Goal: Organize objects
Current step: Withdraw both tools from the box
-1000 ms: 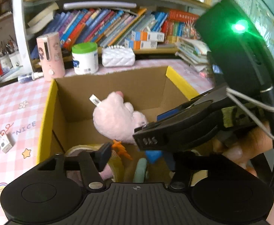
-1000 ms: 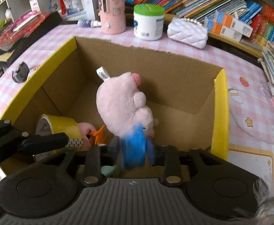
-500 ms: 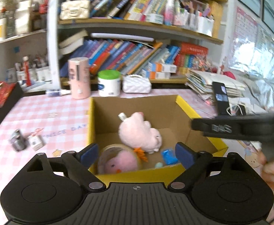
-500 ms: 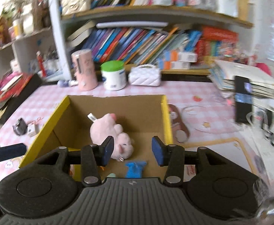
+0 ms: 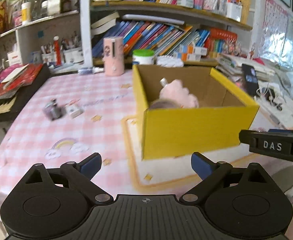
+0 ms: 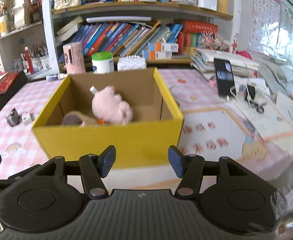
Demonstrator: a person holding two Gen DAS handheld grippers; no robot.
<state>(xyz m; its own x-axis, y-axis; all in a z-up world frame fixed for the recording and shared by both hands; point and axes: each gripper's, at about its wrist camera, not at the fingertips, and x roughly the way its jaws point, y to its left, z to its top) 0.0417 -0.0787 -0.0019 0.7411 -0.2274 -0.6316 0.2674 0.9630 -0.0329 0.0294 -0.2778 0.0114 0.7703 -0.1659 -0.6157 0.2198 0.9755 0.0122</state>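
Both tongs hang back from the yellow cardboard box (image 6: 110,140), on its near side, above the pink-checked desk (image 5: 90,108).

Left tongs (image 5: 146,165): jaws spread wide, just been opening, nothing between the blue pads. Right tongs (image 6: 141,160): jaws about half apart, also just been opening, empty too. In the left wrist view the right tool shows as a black bar at the right edge, level with the box's lower front.

Box contents, as far as its front wall allows: a pink plush toy (image 6: 111,108) lying against the middle of the floor, a white tag at its upper end; beside it a roll of tan tape (image 6: 76,119), partly hidden by the front wall; a small orange bit (image 6: 100,121) between them, too small to identify. Anything lower down is hidden by the wall.

Still loose on the desk, left of the box and well apart from it: a small dark grey object (image 5: 53,110) and a small white boxy item (image 5: 74,110), just beside each other. Both blurred; cannot say what they are.

Judgement: the box serves as the collecting bin, with deep walls to keep soft and rolling things together. With both tongs empty and parted, the two loose items look like the likely next pick. The left tongs are the nearer to them.
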